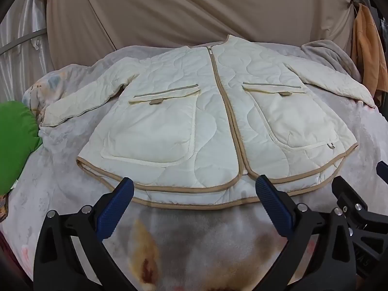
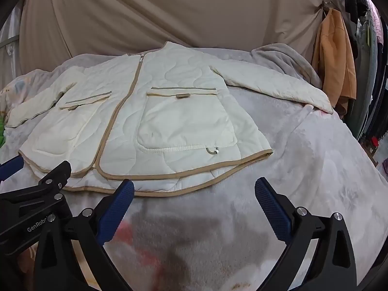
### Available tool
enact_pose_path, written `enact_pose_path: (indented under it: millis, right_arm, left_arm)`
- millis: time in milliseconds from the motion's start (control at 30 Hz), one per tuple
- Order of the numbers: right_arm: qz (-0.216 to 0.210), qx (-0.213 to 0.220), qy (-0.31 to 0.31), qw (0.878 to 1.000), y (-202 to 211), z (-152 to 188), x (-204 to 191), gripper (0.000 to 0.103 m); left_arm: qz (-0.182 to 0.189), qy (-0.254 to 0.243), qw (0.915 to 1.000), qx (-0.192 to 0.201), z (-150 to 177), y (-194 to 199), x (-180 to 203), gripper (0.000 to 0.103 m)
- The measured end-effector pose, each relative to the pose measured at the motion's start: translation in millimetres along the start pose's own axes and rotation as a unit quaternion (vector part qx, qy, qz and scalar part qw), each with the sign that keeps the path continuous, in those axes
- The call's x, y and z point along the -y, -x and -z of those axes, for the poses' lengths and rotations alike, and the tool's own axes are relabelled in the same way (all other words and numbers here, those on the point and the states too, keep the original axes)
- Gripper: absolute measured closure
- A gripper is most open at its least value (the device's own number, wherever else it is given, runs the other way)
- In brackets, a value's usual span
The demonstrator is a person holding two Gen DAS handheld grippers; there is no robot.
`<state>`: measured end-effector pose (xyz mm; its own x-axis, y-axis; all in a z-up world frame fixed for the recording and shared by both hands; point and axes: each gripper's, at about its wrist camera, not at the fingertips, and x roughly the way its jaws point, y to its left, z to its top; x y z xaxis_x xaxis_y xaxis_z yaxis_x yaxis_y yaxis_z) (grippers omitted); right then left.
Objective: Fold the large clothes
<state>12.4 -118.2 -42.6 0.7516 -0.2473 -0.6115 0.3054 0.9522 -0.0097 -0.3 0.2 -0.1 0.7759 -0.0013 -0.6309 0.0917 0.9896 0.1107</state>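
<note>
step: I am judging the fold not yet begun | jacket (image 1: 213, 121) lying flat, zipped, sleeves out, on bed (image 1: 194, 242) at 12 o'clock | left claw (image 1: 194, 208) spread, empty | right claw (image 2: 194, 208) spread, empty | next: I am guessing a sleeve grab, folding inward

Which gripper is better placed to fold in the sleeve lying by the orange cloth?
The right gripper, probably. It hangs open over the blanket past the jacket hem, on that sleeve's side. The left gripper, also open, sits near the hem's middle, farther from it.
</note>
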Motion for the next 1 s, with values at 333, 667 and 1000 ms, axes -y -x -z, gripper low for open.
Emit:
enact_pose_path:
  millis: [333, 667, 1000]
  right_arm:
    - [-0.005, -0.010, 0.004, 1.000, -4, 5, -1, 0.005]
    - [0.003, -0.018, 0.007, 1.000, -8, 0, -6, 0.005]
    - [0.003, -0.018, 0.007, 1.000, -9, -1, -7, 0.005]
  left_arm:
    - [0.002, -0.004, 0.9999, -0.015, 10, -5, 0, 0.005]
    - [0.001, -0.001, 0.9996, -0.027, 3, -13, -3, 0.005]
    - [-0.004, -0.005, 0.9997, -0.025, 2, -16, -4, 0.005]
